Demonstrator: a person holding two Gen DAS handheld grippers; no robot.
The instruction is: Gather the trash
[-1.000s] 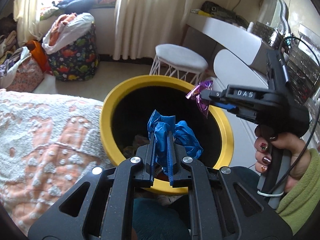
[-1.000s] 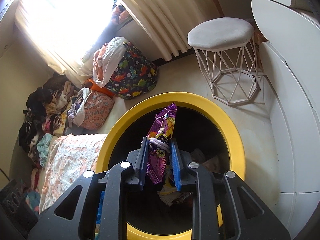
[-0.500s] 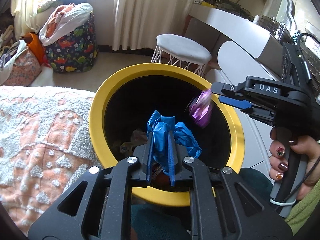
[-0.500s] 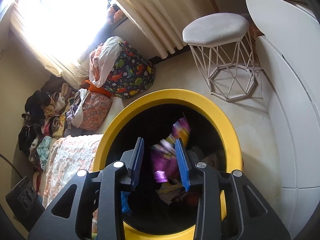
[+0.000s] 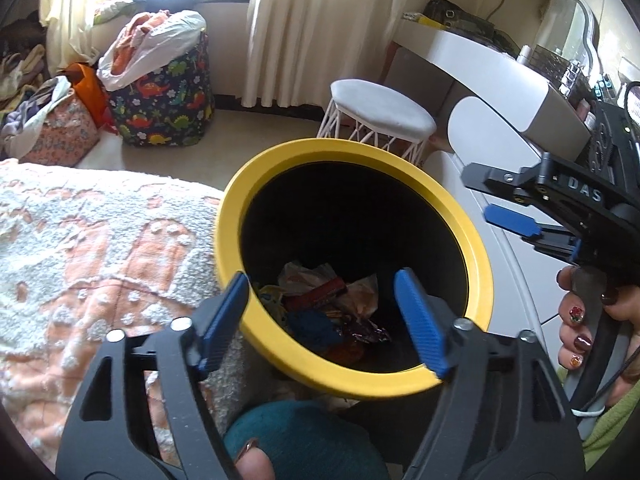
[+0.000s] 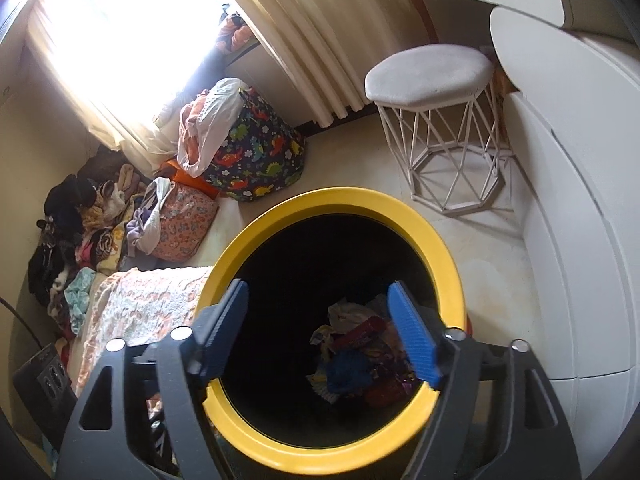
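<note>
Trash (image 5: 332,312) lies at the bottom of a round bin (image 5: 476,248) with a yellow rim and a black inside: crumpled wrappers, a red packet, and a wad of blue material (image 6: 346,372) among them. The bin stands on a pale floor (image 6: 348,160) beside a bed covered in a peach and white textured blanket (image 5: 92,248), whose edge touches the bin's rim in the left wrist view. Beyond the bin is a white stool (image 6: 432,76) with a wire-frame base and a padded grey seat, and to its right a white desk (image 5: 480,64) with rounded panels. Cream curtains (image 5: 304,28) hang behind the stool, with bright daylight at the window. Against the far wall sit a dark bag printed with dinosaurs (image 6: 256,152), stuffed with clothes, a pink floral bag (image 6: 184,220), and a heap of loose laundry.

Both tools tilt down over the bin's mouth. The left gripper (image 5: 320,320) has its blue-padded jaws spread wide and opening, with nothing between them but the view into the bin. The right gripper (image 6: 316,332) is the same, jaws wide apart, opening and empty. In the left wrist view the right gripper appears at the right edge, held by a hand (image 5: 592,328) with painted nails and a green sleeve (image 5: 612,432).
</note>
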